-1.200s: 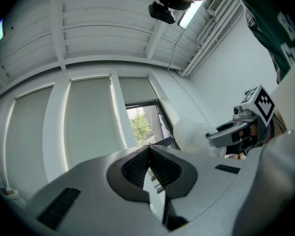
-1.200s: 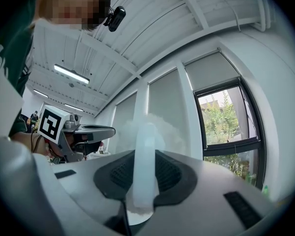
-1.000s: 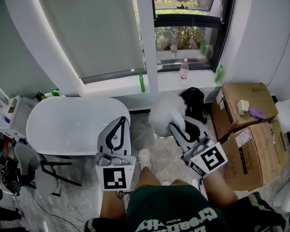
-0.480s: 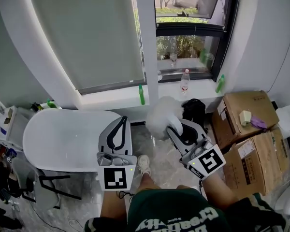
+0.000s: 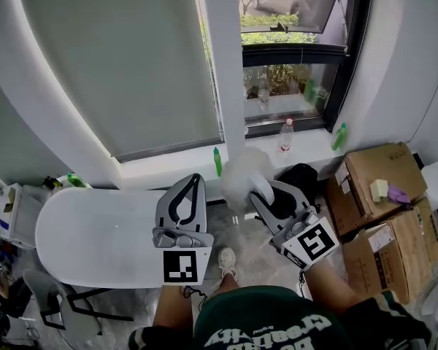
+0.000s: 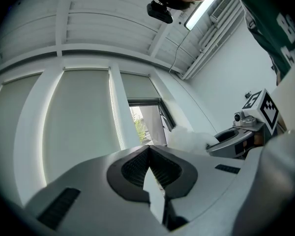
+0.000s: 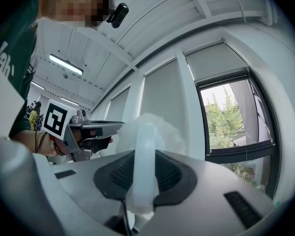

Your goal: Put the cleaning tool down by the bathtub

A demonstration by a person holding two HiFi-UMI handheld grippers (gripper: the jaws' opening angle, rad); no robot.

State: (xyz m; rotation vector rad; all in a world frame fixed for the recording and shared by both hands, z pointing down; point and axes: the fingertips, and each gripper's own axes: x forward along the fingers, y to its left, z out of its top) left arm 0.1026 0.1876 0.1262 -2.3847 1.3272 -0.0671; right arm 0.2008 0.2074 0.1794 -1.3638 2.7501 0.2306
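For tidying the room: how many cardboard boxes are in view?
2. One cardboard box stands below the right end of the window; the second cardboard box lies beside it, nearer the person. More may be hidden.

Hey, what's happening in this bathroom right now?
A person stands beside the white oval bathtub with a gripper in each hand. The right gripper is clamped on the white plastic handle of a fluffy white duster, held up in the air. The left gripper is shut and empty. The duster is not yet set down.
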